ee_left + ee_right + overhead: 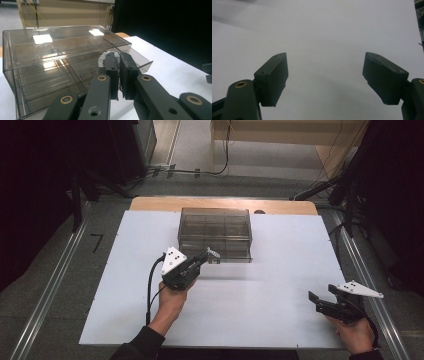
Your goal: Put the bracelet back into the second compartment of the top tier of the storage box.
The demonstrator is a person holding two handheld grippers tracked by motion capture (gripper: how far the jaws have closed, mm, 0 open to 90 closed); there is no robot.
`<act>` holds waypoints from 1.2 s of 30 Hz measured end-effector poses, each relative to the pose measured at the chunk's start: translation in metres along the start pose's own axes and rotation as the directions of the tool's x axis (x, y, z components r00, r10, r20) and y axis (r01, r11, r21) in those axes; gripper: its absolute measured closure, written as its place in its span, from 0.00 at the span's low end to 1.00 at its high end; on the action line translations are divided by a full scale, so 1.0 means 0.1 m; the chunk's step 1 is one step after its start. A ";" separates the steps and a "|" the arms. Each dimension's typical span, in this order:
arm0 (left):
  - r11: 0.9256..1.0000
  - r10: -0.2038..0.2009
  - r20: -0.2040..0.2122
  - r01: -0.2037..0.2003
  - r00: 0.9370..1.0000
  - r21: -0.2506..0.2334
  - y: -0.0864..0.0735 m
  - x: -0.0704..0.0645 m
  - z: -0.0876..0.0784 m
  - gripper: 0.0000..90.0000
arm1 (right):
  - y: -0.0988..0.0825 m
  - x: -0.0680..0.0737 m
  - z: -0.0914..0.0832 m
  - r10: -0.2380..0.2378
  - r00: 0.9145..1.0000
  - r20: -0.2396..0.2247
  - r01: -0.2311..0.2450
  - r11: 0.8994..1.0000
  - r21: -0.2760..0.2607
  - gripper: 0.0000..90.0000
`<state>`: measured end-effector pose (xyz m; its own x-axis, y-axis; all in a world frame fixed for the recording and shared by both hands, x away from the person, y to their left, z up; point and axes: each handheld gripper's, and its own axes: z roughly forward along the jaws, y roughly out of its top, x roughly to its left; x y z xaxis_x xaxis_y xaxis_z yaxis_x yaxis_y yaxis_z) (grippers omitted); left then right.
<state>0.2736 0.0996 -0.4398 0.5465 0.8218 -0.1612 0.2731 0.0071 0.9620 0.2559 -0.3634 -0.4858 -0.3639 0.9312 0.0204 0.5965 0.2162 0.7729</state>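
A smoky clear plastic box [215, 227] with inner compartments stands at the back middle of the white board. Its lower drawer [140, 62] is pulled out a little toward me. My left gripper [209, 254] is at the box's front, just left of the middle, with its tips [118, 56] over the open drawer. It is shut on a small white ridged piece [104, 58], which sticks out past the tips [213, 252]. My right gripper [322, 292] rests low at the front right of the board. It is open [325, 72] with nothing between its pads.
The white board [280, 270] lies on a wooden table [150, 202] whose far edge shows behind the box. Dark stands and cables are on the floor on both sides. Bare board lies between the two grippers.
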 end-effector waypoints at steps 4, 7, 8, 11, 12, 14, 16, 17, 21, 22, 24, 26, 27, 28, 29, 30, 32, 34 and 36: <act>1.000 -0.006 -0.006 0.007 1.000 0.006 -0.01 0.02 0.04 0.96 | 0.00 0.00 0.00 -0.003 1.000 -0.001 0.003 1.000 -0.001 0.21; 1.000 -0.007 -0.012 0.008 1.000 0.010 -0.01 0.04 0.08 0.96 | 0.00 0.00 0.01 -0.004 1.000 -0.002 0.004 1.000 0.000 0.21; 1.000 -0.007 -0.012 0.007 1.000 0.011 -0.01 0.04 0.09 0.96 | 0.00 0.00 0.01 -0.004 1.000 -0.001 0.004 1.000 0.000 0.21; 1.000 -0.009 -0.015 0.010 1.000 0.016 -0.01 0.04 0.13 0.96 | 0.00 0.00 0.01 -0.004 1.000 -0.002 0.004 1.000 0.001 0.21; 1.000 -0.010 -0.016 0.011 1.000 0.017 -0.01 0.05 0.15 0.96 | 0.00 0.00 0.01 -0.004 1.000 -0.002 0.005 1.000 0.001 0.21; 1.000 -0.009 -0.016 0.010 1.000 0.022 -0.02 0.05 0.18 0.96 | 0.00 0.00 0.01 -0.005 1.000 -0.002 0.005 1.000 0.001 0.21; 1.000 -0.011 -0.018 0.011 1.000 0.029 -0.02 0.06 0.21 0.96 | 0.00 0.00 0.01 -0.005 1.000 -0.002 0.005 1.000 0.001 0.21; 1.000 -0.011 -0.019 0.012 1.000 0.027 -0.02 0.06 0.23 0.96 | 0.00 0.00 0.01 -0.005 1.000 -0.003 0.005 1.000 0.000 0.21; 0.999 -0.012 -0.021 0.012 1.000 0.034 -0.02 0.07 0.28 0.96 | 0.00 0.00 0.01 -0.003 1.000 -0.002 0.003 1.000 0.001 0.21; 0.999 -0.010 -0.022 0.011 1.000 0.036 -0.02 0.07 0.30 0.96 | 0.00 -0.01 0.01 -0.002 1.000 -0.002 0.002 1.000 0.001 0.21; 0.999 -0.009 -0.028 0.010 1.000 0.041 -0.03 0.07 0.32 0.96 | 0.00 -0.01 0.01 -0.002 1.000 -0.003 0.002 1.000 0.001 0.21; 0.999 -0.010 -0.030 0.012 0.999 0.046 -0.04 0.08 0.35 0.96 | 0.00 -0.01 0.01 -0.002 1.000 -0.003 0.002 1.000 0.001 0.21; 0.999 -0.012 -0.033 0.014 0.999 0.050 -0.04 0.09 0.36 0.96 | 0.00 -0.01 0.01 -0.003 1.000 -0.003 0.003 1.000 0.001 0.21; 0.998 -0.011 -0.034 0.013 0.999 0.054 -0.04 0.10 0.37 0.96 | 0.00 -0.01 0.01 -0.003 1.000 -0.003 0.003 1.000 0.001 0.21; 0.998 -0.013 -0.035 0.015 0.999 0.056 -0.05 0.10 0.38 0.96 | 0.00 -0.01 0.01 -0.002 1.000 -0.004 0.002 1.000 0.001 0.21; 0.998 -0.011 -0.037 0.014 0.999 0.060 -0.05 0.11 0.39 0.96 | 0.00 -0.01 0.01 -0.002 1.000 -0.003 0.002 1.000 0.001 0.21; 0.998 -0.012 -0.040 0.014 0.999 0.066 -0.06 0.11 0.40 0.96 | 0.00 -0.01 0.01 -0.002 1.000 -0.004 0.002 1.000 0.001 0.21; 0.997 -0.009 -0.043 0.012 0.999 0.071 -0.06 0.12 0.41 0.96 | 0.00 -0.01 0.01 -0.002 1.000 -0.004 0.002 1.000 0.001 0.21; 0.997 -0.008 -0.045 0.012 0.999 0.078 -0.07 0.13 0.42 0.96 | 0.00 -0.01 0.01 -0.002 1.000 -0.005 0.002 1.000 0.001 0.21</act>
<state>0.3122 0.0860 -0.4576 0.5077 0.8468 -0.1588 0.3406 -0.0280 0.9398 0.2568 -0.3639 -0.4865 -0.3682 0.9295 0.0219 0.5966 0.2181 0.7724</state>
